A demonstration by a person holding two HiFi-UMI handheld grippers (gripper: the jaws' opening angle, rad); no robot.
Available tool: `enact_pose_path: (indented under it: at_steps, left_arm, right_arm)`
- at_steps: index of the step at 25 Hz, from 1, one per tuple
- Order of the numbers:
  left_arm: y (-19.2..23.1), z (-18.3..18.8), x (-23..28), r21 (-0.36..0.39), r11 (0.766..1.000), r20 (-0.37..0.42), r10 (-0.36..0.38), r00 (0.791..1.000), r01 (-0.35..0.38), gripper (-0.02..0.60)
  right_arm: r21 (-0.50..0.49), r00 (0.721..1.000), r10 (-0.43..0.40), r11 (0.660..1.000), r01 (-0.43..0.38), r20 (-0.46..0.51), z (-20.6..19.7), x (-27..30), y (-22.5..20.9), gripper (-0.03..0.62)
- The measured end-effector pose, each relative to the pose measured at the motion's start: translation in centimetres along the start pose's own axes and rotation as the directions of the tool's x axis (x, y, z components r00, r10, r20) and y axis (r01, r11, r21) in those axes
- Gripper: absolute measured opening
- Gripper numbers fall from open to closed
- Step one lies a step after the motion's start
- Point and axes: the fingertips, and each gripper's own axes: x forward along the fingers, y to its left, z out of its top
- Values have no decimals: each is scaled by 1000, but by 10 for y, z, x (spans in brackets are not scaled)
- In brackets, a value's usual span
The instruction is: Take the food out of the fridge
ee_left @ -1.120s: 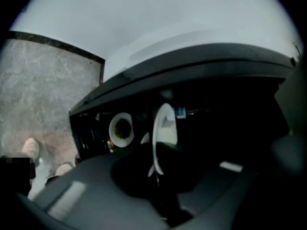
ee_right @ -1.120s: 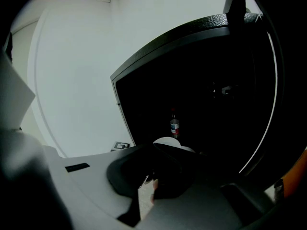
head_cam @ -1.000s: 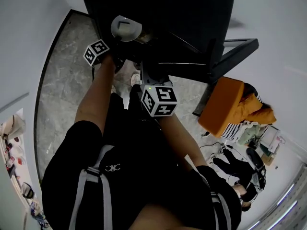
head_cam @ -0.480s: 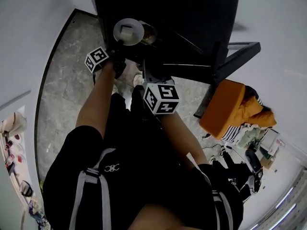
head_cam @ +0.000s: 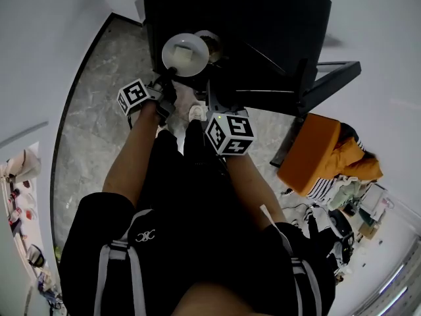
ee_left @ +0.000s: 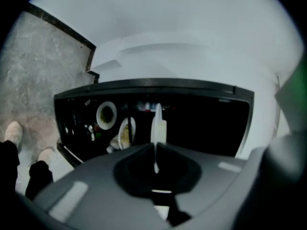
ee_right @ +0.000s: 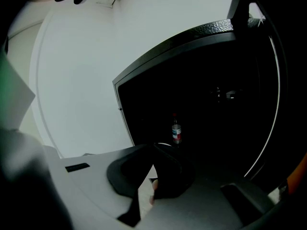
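Jaws of the left gripper (ee_left: 156,152) pinch the rim of a white plate (head_cam: 186,54) before the open black fridge (head_cam: 263,18); the right gripper (ee_right: 152,176) has its jaws pressed together, empty.

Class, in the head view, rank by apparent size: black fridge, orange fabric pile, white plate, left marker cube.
1. black fridge
2. orange fabric pile
3. white plate
4. left marker cube
Plate over cube is a narrow call; camera distance may skew it.

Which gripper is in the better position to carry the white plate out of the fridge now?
Left. The left gripper is shut on the rim of the plate in front of the fridge. The right gripper is shut and holds no dish.
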Motion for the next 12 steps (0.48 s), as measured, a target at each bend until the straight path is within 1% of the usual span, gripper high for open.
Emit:
enact_pose_path:
  at_steps: [4,7,10,12]
  left_arm:
    - [-27,-17,-29,17,1000,-52,25,998,-24,9]
    - [-49,-23,-59,31,999,-67,45,997,-43,9]
    - [-77,-22,-85,45,999,-68,28,997,-25,9]
    - [-98,-23,-94,72,997,-75,9,997,-3,9]
  right_arm:
    - [8,999,-28,1000,28,23,3,-4,-4,-6]
    - [5,998,-42,999,41,36,3,-9,-4,-8]
    - [6,998,-53,999,53,41,0,-13,-9,-8]
    - [16,997,-62,998,61,43,-2,-13,-18,-8]
